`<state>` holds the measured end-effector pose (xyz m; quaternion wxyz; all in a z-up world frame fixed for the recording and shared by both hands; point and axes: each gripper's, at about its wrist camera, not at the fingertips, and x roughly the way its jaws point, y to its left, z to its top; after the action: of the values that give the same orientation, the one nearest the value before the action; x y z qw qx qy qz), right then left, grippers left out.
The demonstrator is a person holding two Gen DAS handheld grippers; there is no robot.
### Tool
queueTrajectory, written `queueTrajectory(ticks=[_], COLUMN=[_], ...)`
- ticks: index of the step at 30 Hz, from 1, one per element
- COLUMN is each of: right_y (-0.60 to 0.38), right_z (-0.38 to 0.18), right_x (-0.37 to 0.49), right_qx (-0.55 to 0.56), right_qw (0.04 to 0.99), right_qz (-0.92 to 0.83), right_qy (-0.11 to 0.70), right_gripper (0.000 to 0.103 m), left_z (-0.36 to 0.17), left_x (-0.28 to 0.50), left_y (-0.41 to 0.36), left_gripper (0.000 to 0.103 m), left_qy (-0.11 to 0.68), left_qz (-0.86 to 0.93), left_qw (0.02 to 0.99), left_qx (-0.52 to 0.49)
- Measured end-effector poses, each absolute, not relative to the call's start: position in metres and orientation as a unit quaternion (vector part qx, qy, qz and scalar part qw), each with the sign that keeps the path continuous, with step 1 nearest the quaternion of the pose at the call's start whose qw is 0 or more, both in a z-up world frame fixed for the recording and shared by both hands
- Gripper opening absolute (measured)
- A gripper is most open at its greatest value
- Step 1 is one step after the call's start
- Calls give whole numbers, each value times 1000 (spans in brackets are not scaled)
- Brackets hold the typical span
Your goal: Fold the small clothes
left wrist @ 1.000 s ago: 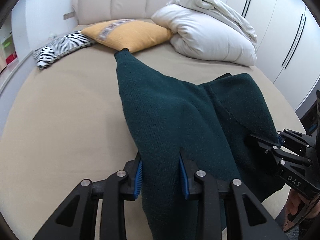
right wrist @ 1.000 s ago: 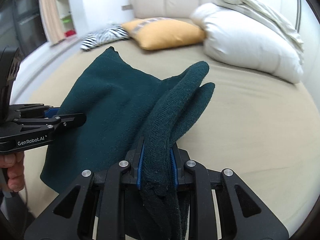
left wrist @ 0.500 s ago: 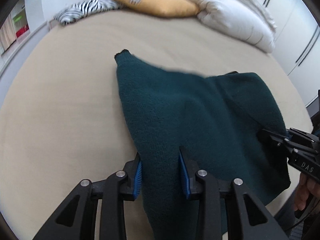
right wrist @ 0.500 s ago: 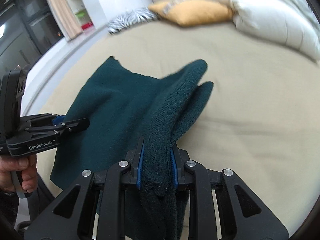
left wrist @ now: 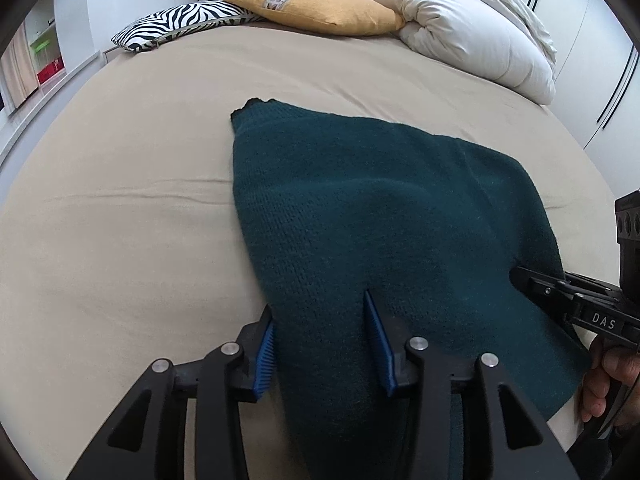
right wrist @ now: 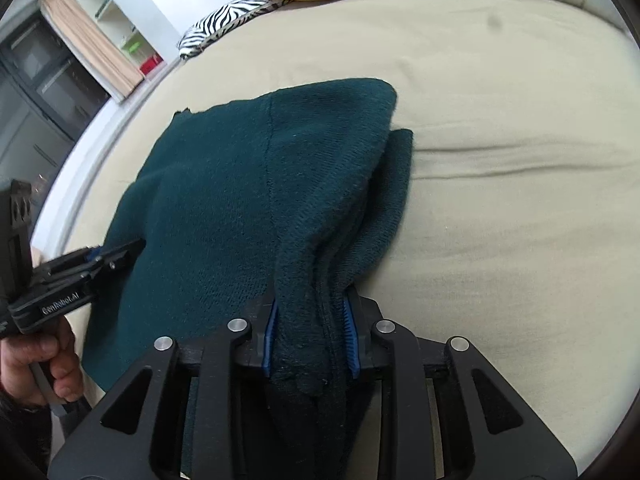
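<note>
A dark teal knitted sweater [left wrist: 360, 208] lies spread on the beige bed [left wrist: 120, 200], its near edge towards me. My left gripper [left wrist: 320, 312] straddles that near edge. Its jaws are opening, and the cloth sits loosely between the blue pads [left wrist: 264, 352]. In the right wrist view, the sweater [right wrist: 224, 200] has a bunched fold running along its right side. My right gripper [right wrist: 311, 304] grips this fold, its pads pressing on the cloth as the jaws start to ease apart. Each gripper shows in the other's view, the right gripper [left wrist: 520, 276] and the left gripper [right wrist: 136, 246].
A zebra-print pillow [left wrist: 180, 24], a yellow cushion [left wrist: 316, 8] and a white duvet [left wrist: 472, 24] lie at the head of the bed. White wardrobe doors [left wrist: 600, 60] stand to the right. A person's hand [right wrist: 44, 360] holds the left gripper's handle.
Both grippers have come down and the sweater, which hung raised, now lies flat on the bed. The left jaws stand wider apart than before.
</note>
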<state>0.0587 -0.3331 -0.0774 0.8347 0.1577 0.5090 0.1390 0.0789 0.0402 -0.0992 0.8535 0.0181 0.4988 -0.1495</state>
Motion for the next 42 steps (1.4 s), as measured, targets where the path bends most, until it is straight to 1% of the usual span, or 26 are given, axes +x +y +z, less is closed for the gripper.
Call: queueTrajectory(ticks=[3,5,7,9,10,12,17,19,21,22,23,25,26,28,30,31,32,33,34,35,37,40,42], right_y=[-339,-351,-368,-391,-398,-415,-450,-464,-459,-454,-449,-434,-426,-398,-387,-379,-376,-373,-368,-363,-361,-360,-358], right_z=[-79,-82,-86,-91,-90,-85,-66,-51,-25,-15,0,32,45,83,114,131,144,156,170,181,202,217,221], right_x=[56,52,48,45,40,30,0,-14,-30,-32,-37,-49,-53,-43,-58,-69,-79,-91,-103,-107,-124,-130,-131], right_qx=[177,207,262,313,334,355,359,367,342,332,314,275,255,195,153,131,118,108,99,93,87,97,104], right_qw=[833,829,818,807,804,807,823,831,853,861,873,898,909,936,956,967,974,979,985,988,990,990,987], right_qz=[147,160,177,176,169,145,36,28,28,29,30,31,29,26,16,9,1,-12,-34,-46,-41,-7,11], right_qy=[504,495,481,469,462,448,439,417,393,385,372,343,329,292,251,218,194,169,134,116,99,103,120], right_gripper=[25,26,30,38,40,46,50,50,50,50,50,50,50,60,84,89,98,103,103,103,103,103,103], left_z=[-102,-102,-101,-100,-98,-93,-66,-45,-22,-7,4,35,51,73,95,103,110,119,126,131,139,132,110], left_x=[81,73,73,68,64,55,29,16,7,-2,-8,-29,-43,-60,-73,-78,-78,-81,-83,-89,-91,-86,-81], left_y=[41,48,54,60,63,67,73,73,71,70,68,64,61,57,52,51,51,52,52,53,53,53,49], left_gripper=[57,69,72,73,72,72,71,71,73,81,91,103,103,103,103,103,103,103,103,103,103,103,103], left_qy=[496,492,489,486,483,476,431,396,355,325,303,239,198,145,101,93,91,93,98,92,83,104,140], left_qz=[-141,-133,-129,-132,-133,-132,-106,-95,-86,-82,-79,-65,-58,-48,-26,-19,-14,-7,10,22,31,16,20], left_qw=[857,861,862,863,864,867,895,913,931,942,950,969,978,987,993,994,994,994,994,994,995,993,988], left_qx=[6,1,-17,-42,-54,-64,-47,-33,-18,-7,0,20,31,49,59,59,57,53,50,51,53,51,56])
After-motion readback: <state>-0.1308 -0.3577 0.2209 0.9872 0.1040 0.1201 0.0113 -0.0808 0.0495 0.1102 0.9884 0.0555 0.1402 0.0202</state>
